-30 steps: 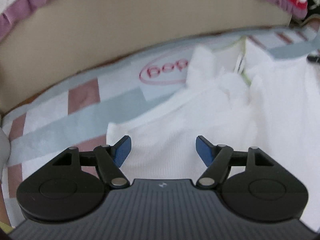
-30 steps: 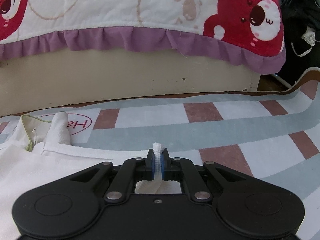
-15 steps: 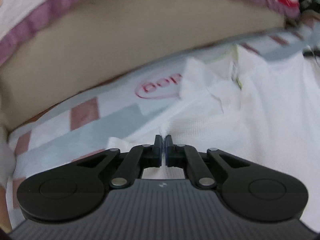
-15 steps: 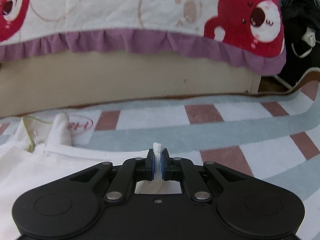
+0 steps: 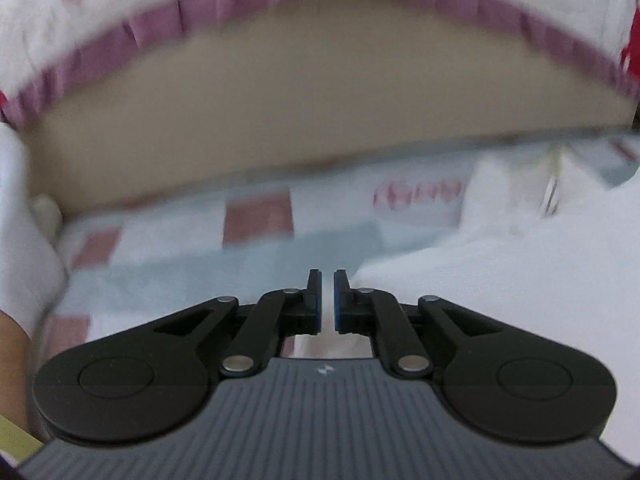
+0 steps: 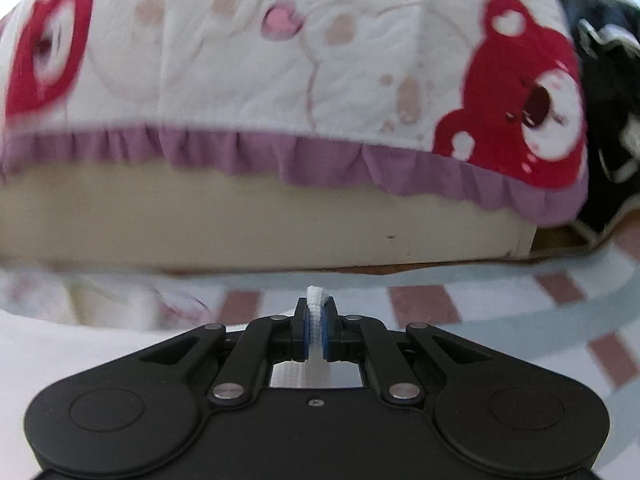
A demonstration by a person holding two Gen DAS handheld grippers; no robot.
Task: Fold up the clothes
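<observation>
Lying across the checked mat (image 5: 256, 256), the white garment (image 5: 520, 264) is pinched by the right gripper (image 6: 316, 328), while the left gripper (image 5: 327, 300) at lower centre is nearly pressed together on white fabric.

so the floor's covered by a checked mat (image 5: 256, 216), pale blue and white with reddish squares. a white garment (image 5: 520, 264) lies spread right on it, next to the beige bed base (image 6: 240, 216).
</observation>
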